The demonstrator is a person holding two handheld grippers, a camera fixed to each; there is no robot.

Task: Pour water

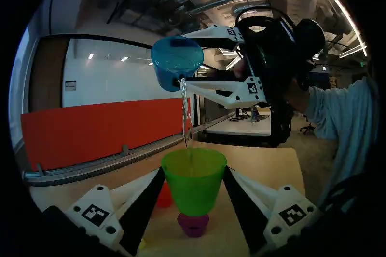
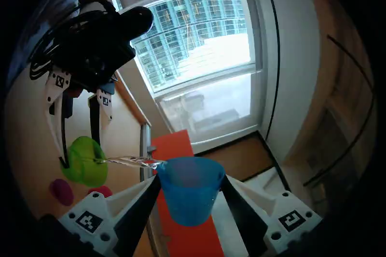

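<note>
Left gripper [image 1: 194, 176]: I see both fingers pressing the sides of green cup [image 1: 194, 187], held upright at 6 o'clock in left gripper view. Right gripper [image 2: 190, 182]: fingers clamped on blue cup [image 2: 190, 196], rim tipped toward 9 o'clock in right gripper view. In left gripper view, blue cup at 12 o'clock above green cup, apart. Thin water stream [image 1: 185, 112] runs from blue rim into green cup. Purple piece [image 1: 193, 224] and red piece [image 1: 165, 196] on wooden table [image 1: 263, 160], under green cup.

Dim interior under ceiling strips [image 1: 337, 10]; blown-out daylight glare through window [image 2: 212, 52], foreground shaded; strong fisheye bending toward edges; centre sharp, rim soft.
</note>
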